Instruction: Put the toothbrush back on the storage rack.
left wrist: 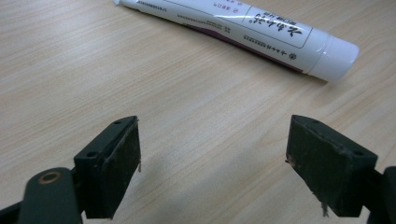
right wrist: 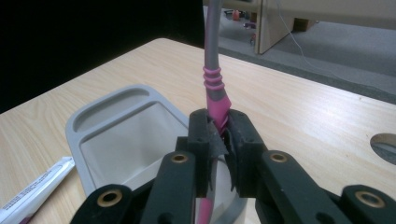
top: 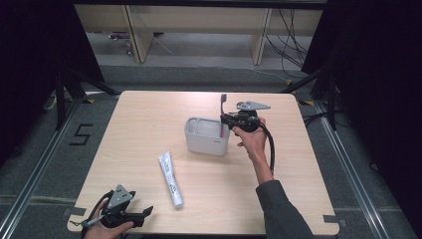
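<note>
Toothbrush going into the holder, toothpaste waiting.

From the high view I see my right gripper (top: pixel 225 118) holding the toothbrush (top: pixel 223 107) upright, head up, its lower end already inside the grey holder (top: pixel 206 144); my left gripper (top: pixel 142 214) idles at the near table edge, the toothpaste tube (top: pixel 170 180) just ahead of its jaws. The left gripper view shows those jaws spread wide over bare wood, the tube's cap end (left wrist: pixel 334 58) lying beyond and to the right of them. The right gripper view shows the jaws pinching the pink handle (right wrist: pixel 217 109), the holder's compartment (right wrist: pixel 140 140) directly below. I judge this the placing step; next I'd lower slightly, then release.
</note>
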{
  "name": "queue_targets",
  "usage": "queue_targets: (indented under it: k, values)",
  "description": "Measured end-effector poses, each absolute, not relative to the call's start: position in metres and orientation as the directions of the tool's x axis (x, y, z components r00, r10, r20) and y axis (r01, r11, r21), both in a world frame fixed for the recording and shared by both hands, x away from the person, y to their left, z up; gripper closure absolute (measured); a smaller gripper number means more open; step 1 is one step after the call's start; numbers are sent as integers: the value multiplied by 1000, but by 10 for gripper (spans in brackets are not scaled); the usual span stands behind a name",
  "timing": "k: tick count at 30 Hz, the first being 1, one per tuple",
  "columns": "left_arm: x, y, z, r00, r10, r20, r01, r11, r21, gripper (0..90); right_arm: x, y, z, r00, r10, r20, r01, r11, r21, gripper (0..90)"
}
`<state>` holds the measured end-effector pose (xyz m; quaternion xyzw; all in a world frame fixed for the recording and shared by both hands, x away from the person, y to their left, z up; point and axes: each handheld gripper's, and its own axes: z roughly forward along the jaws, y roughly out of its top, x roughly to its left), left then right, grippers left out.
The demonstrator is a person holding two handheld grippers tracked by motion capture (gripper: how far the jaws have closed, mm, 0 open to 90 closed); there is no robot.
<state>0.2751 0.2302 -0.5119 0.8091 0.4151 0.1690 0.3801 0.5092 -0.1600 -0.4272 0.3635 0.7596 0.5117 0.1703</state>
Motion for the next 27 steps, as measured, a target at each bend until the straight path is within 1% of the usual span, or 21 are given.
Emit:
queue_targets:
  k: [1,2,3,4,5,6,7,8,12,13,15,16,17,20,21,22,23,24,25,26,27]
  values:
    - [275,230,-512,598,800,-42,543,-366,755,171,509,-160,-427,-678,727,113,378,212,901,811]
    - [275,230,-512,599,800,-42,543,-367,755,171,508,-160,-428,-674,725,144,400,195,895,810]
    - [275,231,-511,599,800,-40,546,-371,751,171,507,-160,-430,-672,725,152,405,188,895,808]
    - [275,231,-512,598,801,-41,547,-370,751,171,509,-162,-430,-679,723,127,385,203,900,805]
    - [275,231,-512,598,801,-41,547,-370,751,171,509,-163,-430,-679,724,123,383,205,901,804]
    - [275,230,-512,599,800,-41,546,-371,751,171,507,-163,-430,-671,727,148,406,194,893,803]
    - [275,230,-512,599,800,-40,545,-371,752,171,507,-164,-430,-676,723,141,397,196,897,803]
    - [275,230,-511,600,799,-39,549,-375,747,171,508,-166,-430,-675,730,107,377,217,900,801]
    - [275,230,-512,598,800,-40,546,-370,752,171,506,-166,-430,-680,723,123,386,209,899,783]
    - [275,230,-512,598,800,-41,546,-370,751,171,505,-166,-429,-670,730,131,403,210,891,778]
    - [275,231,-512,598,800,-40,546,-371,751,171,505,-166,-430,-671,731,123,393,210,895,775]
    - [275,231,-512,598,800,-40,546,-370,752,171,503,-165,-430,-663,736,137,404,198,893,770]
    - [275,230,-512,598,801,-41,547,-370,751,171,505,-167,-430,-676,727,119,386,212,898,725]
    - [275,231,-512,595,803,-42,552,-371,747,171,503,-167,-430,-673,731,115,384,212,899,700]
    - [275,230,-512,596,802,-41,550,-370,749,172,501,-167,-429,-668,735,119,390,210,897,671]
    - [275,230,-511,597,802,-40,550,-372,748,171,500,-167,-428,-649,754,103,395,219,892,585]
    - [275,230,-511,597,801,-39,549,-372,748,171,500,-167,-428,-649,754,103,395,219,892,585]
    - [275,231,-511,596,802,-39,550,-372,747,171,499,-168,-426,-641,761,101,395,214,893,515]
    - [275,231,-511,596,802,-39,550,-372,747,171,499,-168,-426,-641,761,101,395,214,893,515]
    - [275,231,-511,595,803,-41,551,-370,747,171,496,-169,-425,-632,765,123,403,189,895,478]
    - [275,231,-511,595,803,-41,551,-370,747,171,496,-169,-425,-632,765,123,403,189,895,478]
